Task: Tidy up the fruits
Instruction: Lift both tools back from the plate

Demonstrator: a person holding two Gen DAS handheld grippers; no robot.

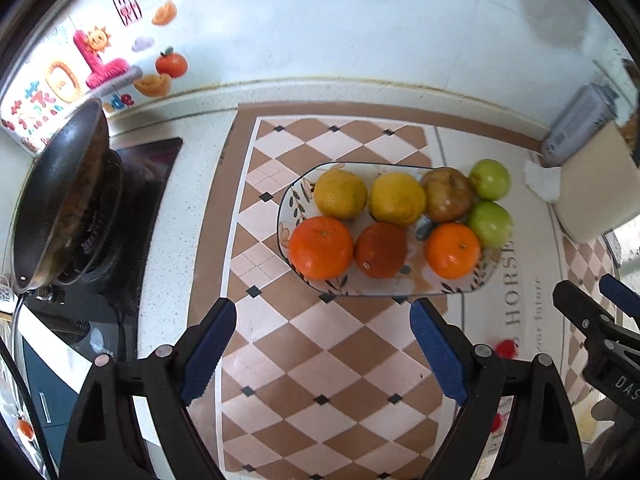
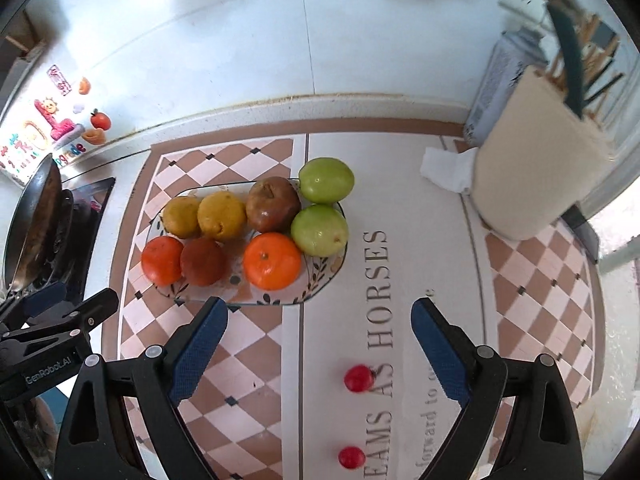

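A patterned glass plate (image 1: 292,204) (image 2: 320,286) on the checkered mat holds two yellow lemons (image 1: 340,194) (image 2: 222,216), three oranges (image 1: 321,247) (image 2: 272,261), a brown pear (image 1: 447,194) (image 2: 273,204) and two green apples (image 1: 490,224) (image 2: 319,230). Two small red fruits (image 2: 359,378) lie on the mat between the right gripper's fingers; one shows blurred in the left wrist view (image 1: 506,348). My left gripper (image 1: 324,352) is open and empty, just in front of the plate. My right gripper (image 2: 320,354) is open and empty, in front of the plate's right end.
A black pan (image 1: 60,200) (image 2: 36,220) sits on the stove at the left. A beige utensil holder (image 2: 536,160) (image 1: 596,184), a grey carton (image 2: 500,80) and a crumpled tissue (image 2: 448,170) stand at the right. The tiled wall runs behind.
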